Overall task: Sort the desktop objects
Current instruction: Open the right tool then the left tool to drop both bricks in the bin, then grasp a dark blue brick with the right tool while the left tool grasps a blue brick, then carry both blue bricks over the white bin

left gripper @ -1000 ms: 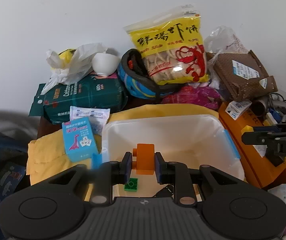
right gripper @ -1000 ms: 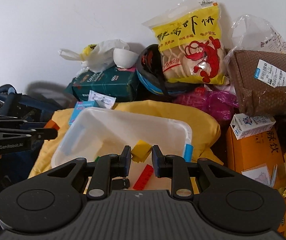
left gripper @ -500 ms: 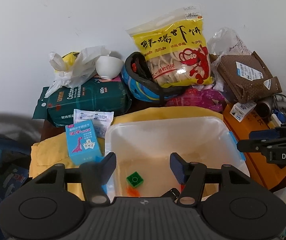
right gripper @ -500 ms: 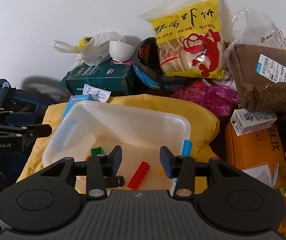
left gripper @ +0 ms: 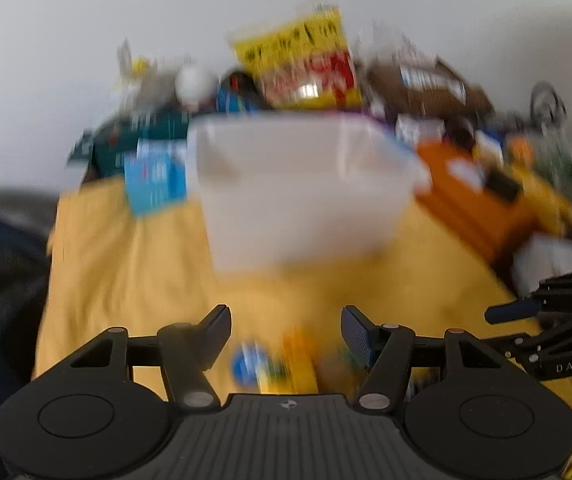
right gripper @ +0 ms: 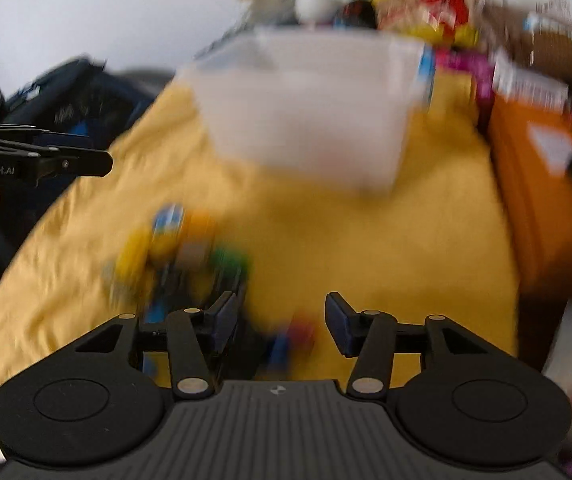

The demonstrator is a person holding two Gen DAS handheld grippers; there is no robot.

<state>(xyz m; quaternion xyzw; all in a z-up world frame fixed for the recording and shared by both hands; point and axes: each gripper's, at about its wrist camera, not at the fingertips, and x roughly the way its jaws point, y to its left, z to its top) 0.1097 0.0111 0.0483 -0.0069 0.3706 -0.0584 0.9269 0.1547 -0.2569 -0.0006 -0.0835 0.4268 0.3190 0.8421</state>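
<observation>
**Both tools spread wide over the yellow cloth, bin ahead**

We see the yellow cloth [left gripper: 134, 272] covering most of the worktop in both wrist views, which are badly motion-blurred. On it, toward the back, stands the translucent white plastic bin [left gripper: 301, 200], with a blue latch [right gripper: 427, 70] on its right end. From these low angles we look at its outer wall only, so we cannot tell what lies inside.

Behind the bin is a row of clutter against the white wall: a yellow snack bag [left gripper: 305, 68] with red print, a brown parcel [left gripper: 425, 84] with white labels, a dark green pack [left gripper: 142, 136], and a light blue box [left gripper: 156, 180] just beside the bin's left end. An orange carton [right gripper: 533, 184] sits to the bin's right.

Nearer to us, a cluster of small coloured blocks [right gripper: 182, 256] lies on the cloth, well apart from the bin; yellow, orange, green and blue smears are all we can make out. A few more small pieces, red and blue [right gripper: 291, 338], lie between the right tool's fingers.

The left tool [left gripper: 286, 334] has its fingers spread apart with nothing between the pads, above blurred blue and yellow pieces [left gripper: 274, 360]. The right tool [right gripper: 282, 322] is likewise spread, gripping nothing.
</observation>
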